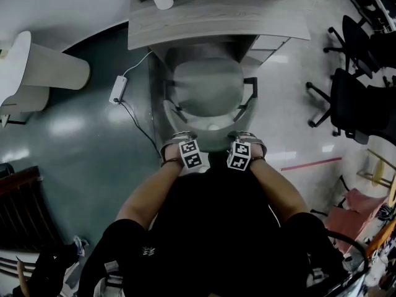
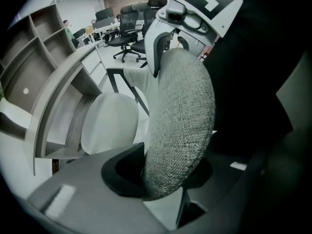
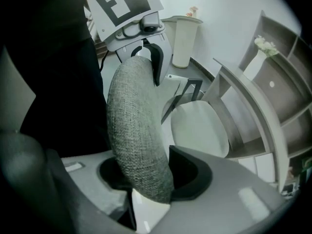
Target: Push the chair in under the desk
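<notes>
Forearms (image 1: 151, 190) reach forward from the bottom of the head view to two grippers set side by side on the top edge of the chair (image 1: 207, 98). The left gripper (image 1: 184, 142) is clamped on the grey fabric backrest (image 1: 213, 140). In the left gripper view the padded rim fills the gap between its dark jaws. The right gripper (image 1: 242, 142) pinches the same rim just beside it, and the right gripper view shows the fabric wedged between its jaws in the same way. Both grippers point steeply down.

Beyond the backrest, the pale seat (image 3: 200, 126) lies partly beneath the curved grey desk (image 1: 216, 20). Its front is under the desktop, while its rear, the dark armrest (image 1: 250, 88) and the backrest stand out on the person's side.

On the glossy floor to the left of the chair lies a white power strip (image 1: 117, 90) with its cable. Further left stands a white pedestal (image 1: 55, 70). To the right a red tape line (image 1: 309, 163) crosses the floor, and past it stand black office chairs (image 1: 352, 98).
</notes>
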`<state>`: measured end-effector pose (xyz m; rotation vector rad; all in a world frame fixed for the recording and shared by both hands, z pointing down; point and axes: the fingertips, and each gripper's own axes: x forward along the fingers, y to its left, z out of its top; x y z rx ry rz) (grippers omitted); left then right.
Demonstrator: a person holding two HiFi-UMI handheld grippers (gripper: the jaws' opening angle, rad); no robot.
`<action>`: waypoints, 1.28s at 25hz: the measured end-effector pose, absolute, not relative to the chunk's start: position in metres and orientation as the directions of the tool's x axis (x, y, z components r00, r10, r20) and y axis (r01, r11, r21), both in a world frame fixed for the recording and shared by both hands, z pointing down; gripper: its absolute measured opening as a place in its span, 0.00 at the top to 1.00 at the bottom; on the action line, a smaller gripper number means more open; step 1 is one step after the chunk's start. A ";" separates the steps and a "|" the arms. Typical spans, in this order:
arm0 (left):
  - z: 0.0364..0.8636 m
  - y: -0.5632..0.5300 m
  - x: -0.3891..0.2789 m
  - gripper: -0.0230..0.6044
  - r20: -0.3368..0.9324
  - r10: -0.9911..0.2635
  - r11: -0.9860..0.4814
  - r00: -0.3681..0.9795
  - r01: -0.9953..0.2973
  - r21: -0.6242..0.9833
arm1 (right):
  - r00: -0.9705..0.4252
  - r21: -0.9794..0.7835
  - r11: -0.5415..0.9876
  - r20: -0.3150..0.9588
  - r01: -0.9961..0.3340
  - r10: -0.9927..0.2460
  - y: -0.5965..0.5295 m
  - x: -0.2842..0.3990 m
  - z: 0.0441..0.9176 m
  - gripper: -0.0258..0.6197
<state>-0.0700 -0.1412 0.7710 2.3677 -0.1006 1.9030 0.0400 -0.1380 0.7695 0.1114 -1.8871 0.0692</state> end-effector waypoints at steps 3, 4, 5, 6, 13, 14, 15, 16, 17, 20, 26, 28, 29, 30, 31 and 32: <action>0.768 -0.157 -0.063 0.69 0.977 0.008 -0.991 0.214 -0.129 0.036 | -0.317 0.015 0.994 0.947 -0.105 -0.048 -0.155 0.047 0.766 0.70; 0.768 -0.162 -0.060 0.69 0.977 0.006 -0.990 0.213 -0.133 0.035 | -0.319 0.017 0.995 0.946 -0.102 -0.049 -0.161 0.049 0.766 0.70; 0.768 -0.167 -0.059 0.69 0.977 0.003 -0.990 0.212 -0.139 0.034 | -0.321 0.016 0.995 0.946 -0.100 -0.048 -0.167 0.051 0.766 0.70; 0.768 -0.172 -0.058 0.69 0.978 0.001 -0.989 0.210 -0.144 0.032 | -0.323 0.014 0.995 0.945 -0.097 -0.045 -0.172 0.051 0.766 0.70; 0.764 -0.207 -0.059 0.69 0.980 -0.001 -0.987 0.201 -0.159 0.032 | -0.347 0.005 0.995 0.937 -0.097 -0.039 -0.208 0.050 0.761 0.69; 0.764 -0.212 -0.060 0.69 0.980 -0.003 -0.987 0.199 -0.161 0.029 | -0.351 0.004 0.995 0.936 -0.098 -0.038 -0.212 0.048 0.759 0.69; 0.763 -0.217 -0.062 0.69 0.980 -0.006 -0.986 0.198 -0.163 0.027 | -0.354 0.001 0.995 0.935 -0.099 -0.036 -0.216 0.047 0.759 0.69; 0.763 -0.221 -0.064 0.69 0.981 -0.007 -0.986 0.196 -0.165 0.026 | -0.354 -0.002 0.995 0.934 -0.101 -0.034 -0.220 0.045 0.759 0.69; 0.762 -0.225 -0.066 0.69 0.981 -0.007 -0.986 0.195 -0.166 0.026 | -0.353 -0.004 0.995 0.935 -0.103 -0.033 -0.222 0.043 0.760 0.69; 0.762 -0.239 -0.072 0.68 0.980 -0.012 -0.986 0.199 -0.164 0.021 | -0.349 -0.002 0.995 0.936 -0.104 -0.034 -0.234 0.039 0.761 0.69; 0.763 -0.259 -0.077 0.67 0.977 -0.020 -0.986 0.212 -0.164 0.015 | -0.358 -0.015 0.994 0.933 -0.109 -0.026 -0.255 0.032 0.757 0.69; 0.764 -0.265 -0.078 0.67 0.976 -0.021 -0.986 0.215 -0.163 0.015 | -0.354 -0.016 0.994 0.935 -0.112 -0.025 -0.261 0.031 0.758 0.68; 0.764 -0.269 -0.079 0.67 0.976 -0.020 -0.987 0.216 -0.161 0.015 | -0.351 -0.016 0.993 0.936 -0.113 -0.025 -0.264 0.030 0.760 0.68; 0.765 -0.272 -0.080 0.67 0.976 -0.019 -0.987 0.217 -0.158 0.016 | -0.349 -0.016 0.993 0.937 -0.115 -0.026 -0.267 0.029 0.761 0.68; 0.766 -0.276 -0.081 0.67 0.976 -0.017 -0.988 0.217 -0.156 0.017 | -0.346 -0.016 0.993 0.938 -0.116 -0.026 -0.271 0.029 0.762 0.68; 0.767 -0.280 -0.081 0.67 0.976 -0.018 -0.988 0.216 -0.156 0.017 | -0.342 -0.016 0.993 0.939 -0.117 -0.025 -0.274 0.028 0.763 0.68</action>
